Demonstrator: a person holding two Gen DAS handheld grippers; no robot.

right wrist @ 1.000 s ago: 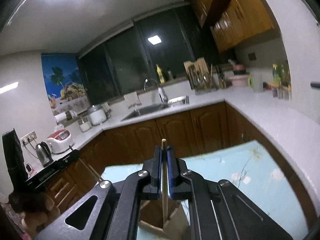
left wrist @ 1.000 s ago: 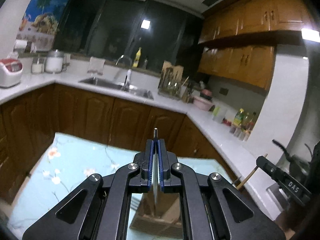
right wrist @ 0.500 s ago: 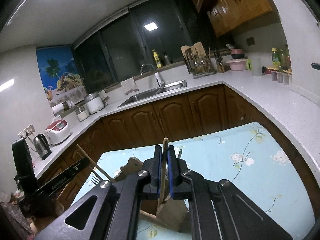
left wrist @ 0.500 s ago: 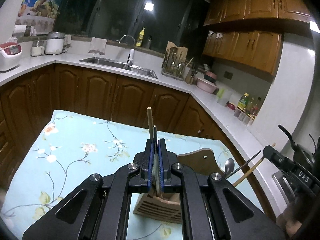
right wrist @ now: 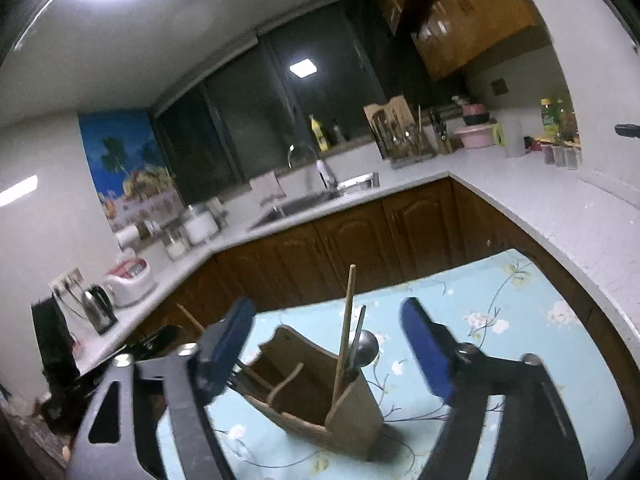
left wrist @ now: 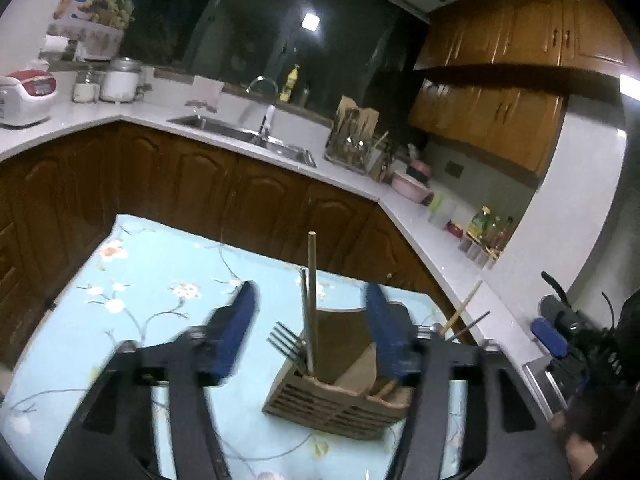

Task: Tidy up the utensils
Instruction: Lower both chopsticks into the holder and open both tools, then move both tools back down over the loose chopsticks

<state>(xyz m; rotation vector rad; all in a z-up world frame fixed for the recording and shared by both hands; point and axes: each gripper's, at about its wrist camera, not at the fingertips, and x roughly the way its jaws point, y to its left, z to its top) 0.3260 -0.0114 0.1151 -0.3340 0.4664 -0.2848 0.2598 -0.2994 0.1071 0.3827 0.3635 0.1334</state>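
A slatted wooden utensil holder (left wrist: 336, 400) (right wrist: 352, 420) stands on the table's blue floral cloth (left wrist: 160, 280). My left gripper (left wrist: 310, 304) is opening; its blue pads stand well apart on either side of a thin metal handle (left wrist: 305, 312) and a wooden chopstick (left wrist: 312, 272), touching neither. Both stand in the holder beside a fork (left wrist: 284, 340). My right gripper (right wrist: 326, 312) is opening too, its pads clear of a chopstick (right wrist: 347, 320), a metal handle (right wrist: 360, 328) and a spoon (right wrist: 368, 346) in the holder's other end.
Dark wood cabinets under a white L-shaped counter (left wrist: 420, 216) ring the table. On the counter are a sink (left wrist: 244, 136), a rice cooker (left wrist: 24, 96), a kettle (right wrist: 98, 308), a knife rack (left wrist: 352, 140) and bottles (left wrist: 486, 228).
Both grippers were shut, the left on the metal handle and the right on a chopstick. Both have opened and let go, leaving these standing in the holder. Both hands came down slightly.
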